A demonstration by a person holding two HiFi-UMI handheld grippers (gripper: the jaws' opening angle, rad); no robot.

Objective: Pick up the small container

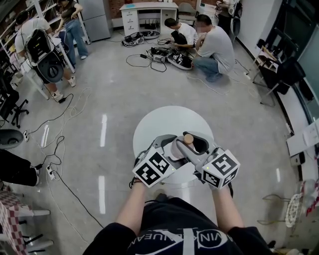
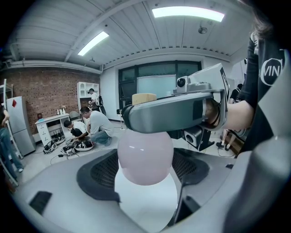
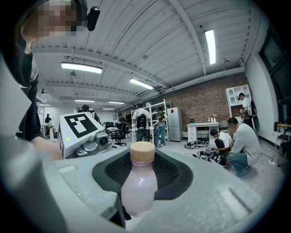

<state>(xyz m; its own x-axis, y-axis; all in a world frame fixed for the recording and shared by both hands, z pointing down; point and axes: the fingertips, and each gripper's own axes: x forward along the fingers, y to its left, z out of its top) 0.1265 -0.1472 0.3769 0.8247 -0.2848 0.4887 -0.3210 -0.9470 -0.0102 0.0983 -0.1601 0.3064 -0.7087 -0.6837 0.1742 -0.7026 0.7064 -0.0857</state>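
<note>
Holding: the right gripper has its jaws closed on the small pale-pink plastic bottle, which stands upright between its black pads.
Left gripper: jaws set wide, their pads meeting the bottle's rounded lower body on both sides.
Bottle's place: between both grippers, above the round white table; whether it touches the tabletop cannot be told.
In the way: in the left gripper view the right gripper's grey finger crosses the bottle's shoulder, hiding the neck below the tan round cap.
Around: people crouching beside cables and gear; a white desk; a red brick wall.
Textures: smooth glossy bottle, matte wood-like cap, mesh-patterned pads, shiny grey floor.
</note>
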